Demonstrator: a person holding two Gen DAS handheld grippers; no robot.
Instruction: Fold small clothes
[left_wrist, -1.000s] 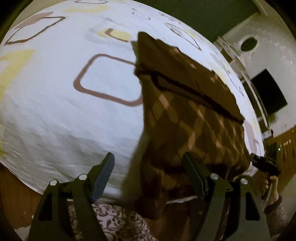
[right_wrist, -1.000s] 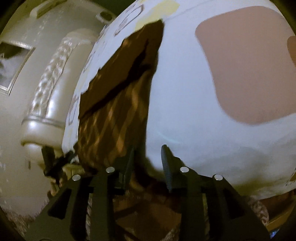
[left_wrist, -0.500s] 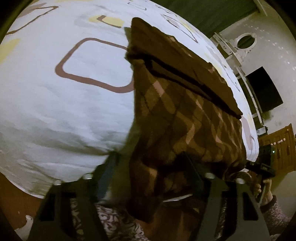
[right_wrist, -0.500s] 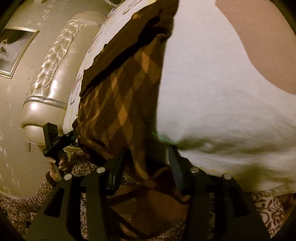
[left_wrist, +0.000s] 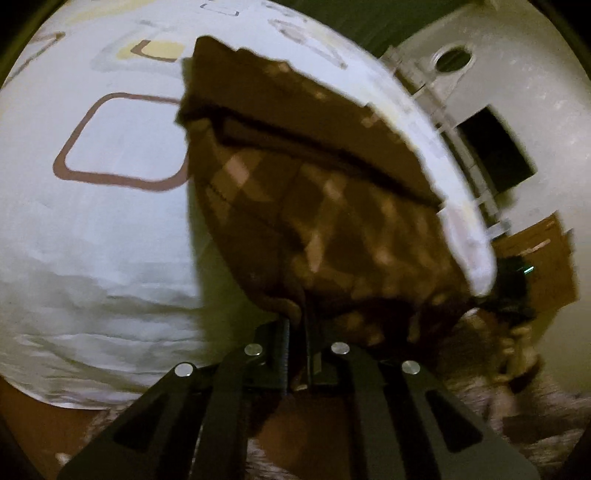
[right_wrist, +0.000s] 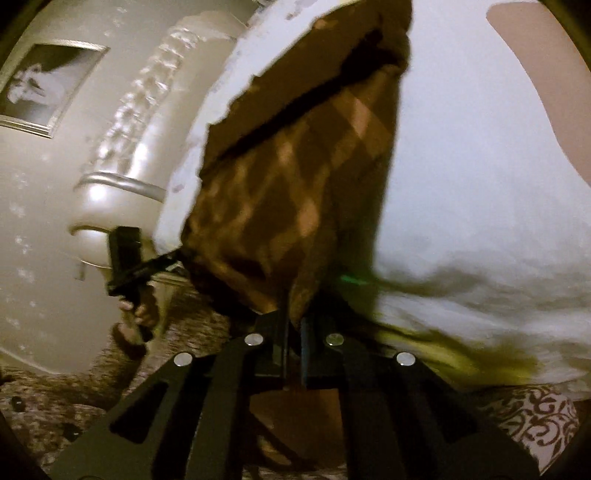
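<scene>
Garment: brown argyle garment (left_wrist: 325, 206) lies on the bed (left_wrist: 110, 229), far part already doubled over.
Left hand-held gripper (left_wrist: 297, 332): you've pinched its near hem.
Right hand-held gripper (right_wrist: 293, 317): likewise clamped on hem.
Left: carry near edge over.

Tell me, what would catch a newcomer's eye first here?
A brown diamond-patterned garment lies across a white bedsheet printed with brown squares. The left gripper and the right gripper have each just closed on its near edge.
</scene>
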